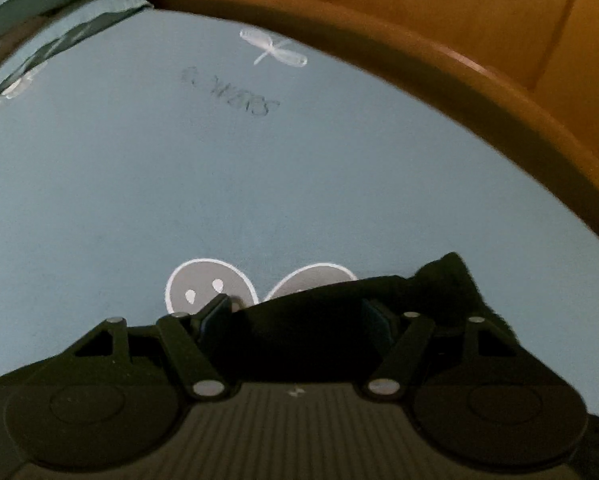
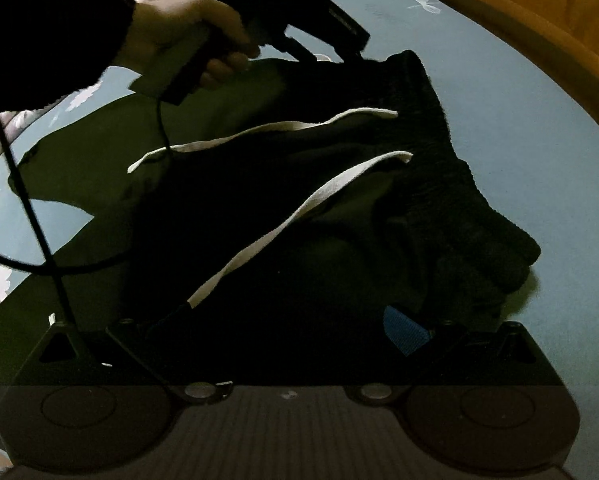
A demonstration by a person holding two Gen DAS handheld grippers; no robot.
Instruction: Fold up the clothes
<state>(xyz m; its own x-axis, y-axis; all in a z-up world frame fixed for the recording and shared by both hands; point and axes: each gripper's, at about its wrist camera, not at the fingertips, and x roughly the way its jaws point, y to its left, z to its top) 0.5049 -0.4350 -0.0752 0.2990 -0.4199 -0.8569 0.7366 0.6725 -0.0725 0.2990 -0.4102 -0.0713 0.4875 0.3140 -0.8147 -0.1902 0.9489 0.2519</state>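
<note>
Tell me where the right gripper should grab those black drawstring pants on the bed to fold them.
Probably the ribbed waistband of the black pants, at its near corner, coming in from the bare sheet side. That edge is thick, bunched and raised; the left gripper is already at the far corner.

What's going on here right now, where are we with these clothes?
A person is working a dark garment with white drawstrings on a light blue bedsheet. The left gripper is clamped on dark fabric at the waistband end, and the right gripper appears to grip the near edge, though that is too dark to confirm. The garment lies spread and bunched, no finished fold yet.
</note>
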